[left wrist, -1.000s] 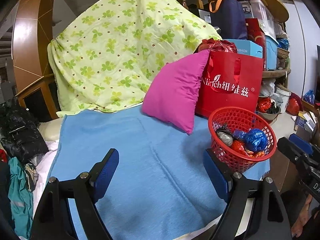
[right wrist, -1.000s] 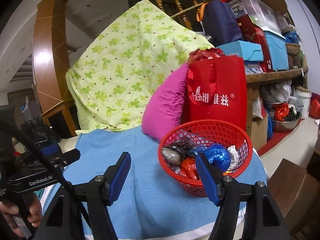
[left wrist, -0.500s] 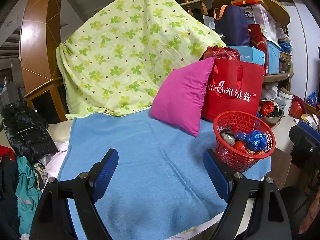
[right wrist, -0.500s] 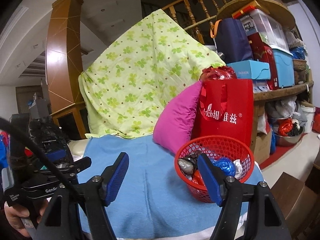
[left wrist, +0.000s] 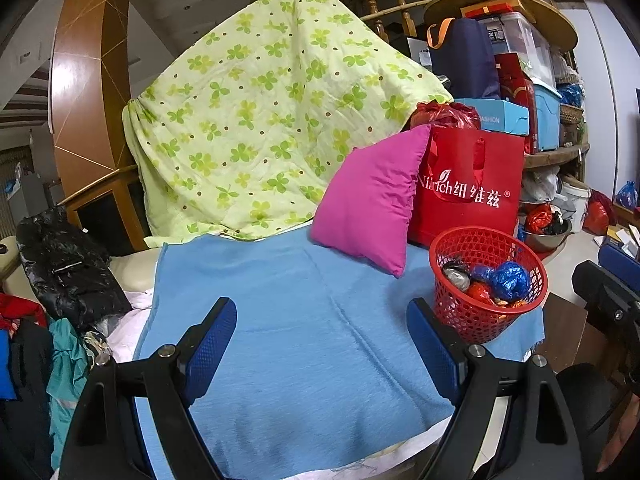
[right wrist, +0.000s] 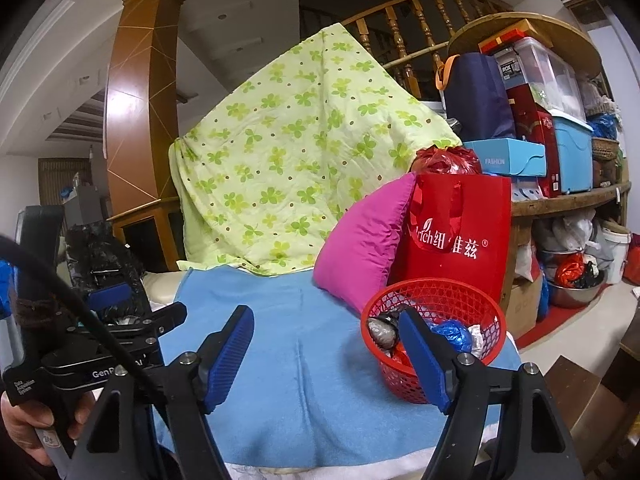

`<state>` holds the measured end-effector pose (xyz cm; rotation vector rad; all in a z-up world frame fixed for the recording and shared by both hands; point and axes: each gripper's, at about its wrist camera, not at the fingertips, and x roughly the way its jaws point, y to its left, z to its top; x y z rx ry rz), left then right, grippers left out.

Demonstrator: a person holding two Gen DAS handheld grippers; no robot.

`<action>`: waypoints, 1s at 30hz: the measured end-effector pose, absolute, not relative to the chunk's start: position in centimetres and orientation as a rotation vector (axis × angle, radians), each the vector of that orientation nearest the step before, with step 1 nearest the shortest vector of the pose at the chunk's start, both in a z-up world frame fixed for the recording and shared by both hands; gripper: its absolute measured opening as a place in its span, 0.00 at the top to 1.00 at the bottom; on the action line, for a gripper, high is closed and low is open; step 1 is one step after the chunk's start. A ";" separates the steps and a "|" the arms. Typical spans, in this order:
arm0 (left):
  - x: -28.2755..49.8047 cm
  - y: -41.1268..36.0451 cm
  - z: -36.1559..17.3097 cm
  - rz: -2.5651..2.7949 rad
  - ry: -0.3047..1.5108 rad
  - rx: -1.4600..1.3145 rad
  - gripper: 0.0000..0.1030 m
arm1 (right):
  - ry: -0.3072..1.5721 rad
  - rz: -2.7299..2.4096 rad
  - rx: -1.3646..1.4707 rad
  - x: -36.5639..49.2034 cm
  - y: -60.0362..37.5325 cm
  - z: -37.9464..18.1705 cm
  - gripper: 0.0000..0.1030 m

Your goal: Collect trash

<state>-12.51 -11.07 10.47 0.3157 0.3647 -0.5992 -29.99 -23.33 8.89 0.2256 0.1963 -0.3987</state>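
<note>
Both grippers, left [left wrist: 322, 354] wide apart, right [right wrist: 326, 354] opening, hold nothing; the basket [left wrist: 486, 300] near the blanket [left wrist: 304, 344] edge could tip if bumped.

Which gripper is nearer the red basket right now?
Right. The right gripper has its right finger in front of the red basket, jaws opening and empty. The left gripper sits further left over the blue towel.
</note>
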 end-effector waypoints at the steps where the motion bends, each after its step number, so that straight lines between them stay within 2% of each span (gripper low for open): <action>1: -12.6 -10.9 10.5 -0.598 0.363 0.316 0.15 | 0.195 -0.400 0.223 -30.1 -23.3 8.9 0.24; 30: -14.9 -9.3 12.7 -0.554 0.312 0.319 0.15 | 0.220 -0.480 0.222 -32.6 -22.4 10.3 0.24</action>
